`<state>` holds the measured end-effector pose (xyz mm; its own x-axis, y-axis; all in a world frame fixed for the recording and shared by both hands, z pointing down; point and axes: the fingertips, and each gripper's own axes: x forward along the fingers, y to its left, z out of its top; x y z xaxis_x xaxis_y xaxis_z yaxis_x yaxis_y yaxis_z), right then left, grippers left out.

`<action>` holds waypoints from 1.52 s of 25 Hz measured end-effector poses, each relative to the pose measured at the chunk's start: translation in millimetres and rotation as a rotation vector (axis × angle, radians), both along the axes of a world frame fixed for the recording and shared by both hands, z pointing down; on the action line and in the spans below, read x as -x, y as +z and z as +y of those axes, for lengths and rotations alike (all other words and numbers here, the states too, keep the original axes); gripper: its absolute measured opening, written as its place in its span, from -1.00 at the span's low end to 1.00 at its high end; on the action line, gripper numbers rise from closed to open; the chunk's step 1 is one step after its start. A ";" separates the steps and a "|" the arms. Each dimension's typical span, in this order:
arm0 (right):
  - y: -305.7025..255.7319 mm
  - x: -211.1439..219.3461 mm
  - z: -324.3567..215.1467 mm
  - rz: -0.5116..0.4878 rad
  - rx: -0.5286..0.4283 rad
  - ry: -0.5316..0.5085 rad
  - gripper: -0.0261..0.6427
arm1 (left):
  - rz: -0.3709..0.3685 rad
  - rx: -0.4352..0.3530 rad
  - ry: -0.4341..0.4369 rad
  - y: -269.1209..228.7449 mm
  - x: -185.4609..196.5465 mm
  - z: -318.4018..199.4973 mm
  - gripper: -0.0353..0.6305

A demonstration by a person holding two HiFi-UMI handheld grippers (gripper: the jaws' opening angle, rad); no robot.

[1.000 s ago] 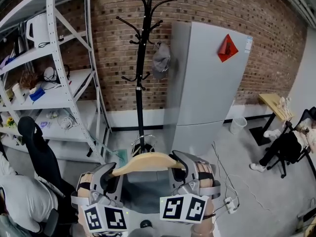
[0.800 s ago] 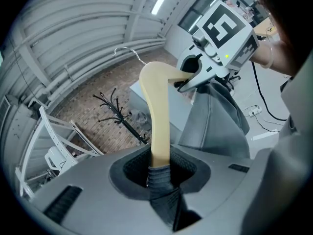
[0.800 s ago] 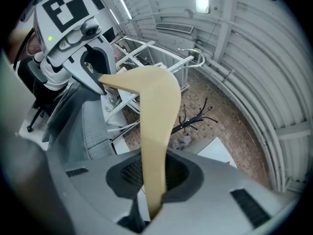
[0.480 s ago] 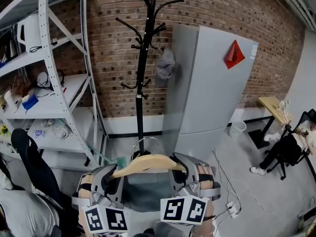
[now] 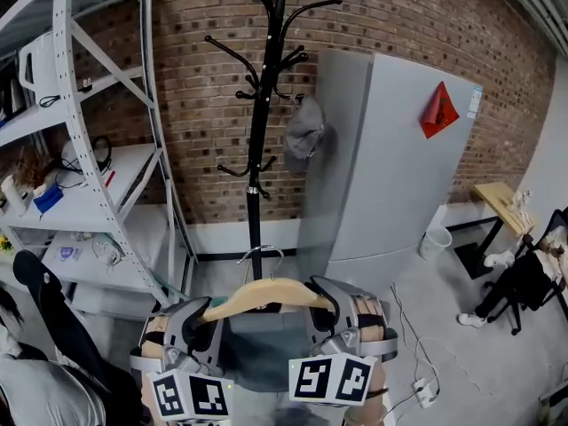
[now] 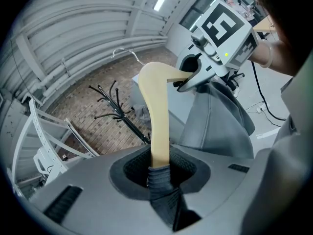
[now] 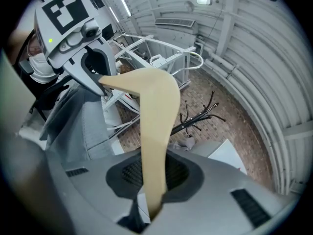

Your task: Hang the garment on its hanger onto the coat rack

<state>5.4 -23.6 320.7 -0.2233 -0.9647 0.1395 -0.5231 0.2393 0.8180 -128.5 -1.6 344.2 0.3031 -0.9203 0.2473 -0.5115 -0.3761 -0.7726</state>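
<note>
A pale wooden hanger (image 5: 266, 292) with a metal hook carries a grey garment (image 5: 260, 349) that hangs below it. My left gripper (image 5: 204, 316) is shut on the hanger's left end, over the garment's fabric (image 6: 159, 180). My right gripper (image 5: 331, 309) is shut on the right end (image 7: 154, 146). The hanger is level in front of me. Ahead stands the black coat rack (image 5: 262, 114) against the brick wall, with curved hooks near its top; a grey cap (image 5: 303, 131) hangs on one. The rack (image 6: 117, 112) also shows beyond the hanger in the left gripper view, and the rack (image 7: 199, 114) in the right gripper view.
A tall grey cabinet (image 5: 395, 176) with a red diamond sign stands just right of the rack. White metal shelving (image 5: 80, 158) with clutter fills the left. A black chair (image 5: 53, 309) and a person are at lower left; another person sits at far right (image 5: 524, 278). Cables lie on the floor.
The rack, the cabinet and the shelving have grown larger and slid in the head view as I came closer. The hanger stays held the same way between both grippers.
</note>
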 end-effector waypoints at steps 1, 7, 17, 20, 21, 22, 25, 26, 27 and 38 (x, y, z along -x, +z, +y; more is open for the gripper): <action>-1.4 -0.6 -9.2 0.000 -0.001 -0.003 -0.76 | 0.000 0.001 -0.001 -1.3 -0.7 -9.1 -0.62; -5.7 -11.3 -61.8 -0.005 0.005 -0.020 -0.76 | 0.001 0.005 -0.011 -6.5 -11.8 -61.5 -0.62; -14.9 -33.5 -142.0 -0.013 -0.017 -0.075 -0.75 | -0.003 -0.012 -0.063 -13.1 -36.1 -135.2 -0.62; -8.1 -33.5 -162.5 -0.011 -0.007 -0.093 -0.75 | -0.010 0.003 -0.081 -5.8 -37.2 -153.5 -0.62; -5.9 -32.4 -168.0 -0.011 -0.002 -0.100 -0.75 | -0.013 0.008 -0.088 -3.7 -36.6 -158.5 -0.62; -4.6 -31.7 -173.2 -0.011 0.001 -0.106 -0.75 | -0.013 0.011 -0.094 -2.6 -36.2 -163.3 -0.62; -5.9 -32.9 -189.5 -0.016 -0.001 -0.110 -0.75 | -0.009 0.003 -0.098 -4.7 -37.4 -178.2 -0.62; -7.1 -33.4 -195.0 -0.019 -0.003 -0.110 -0.75 | -0.007 0.000 -0.098 -6.3 -37.9 -183.3 -0.62; -8.0 -33.5 -200.6 -0.022 -0.004 -0.111 -0.75 | -0.005 -0.004 -0.097 -7.7 -37.9 -188.4 -0.62; -15.2 -8.5 -281.1 -0.020 -0.030 -0.119 -0.75 | 0.015 -0.056 -0.076 -16.1 -13.2 -271.8 -0.62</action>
<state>13.8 -304.7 305.5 -0.3390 -0.9349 0.1049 -0.5089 0.2760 0.8154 -115.3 -273.4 328.1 0.2350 -0.9530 0.1911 -0.5482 -0.2923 -0.7836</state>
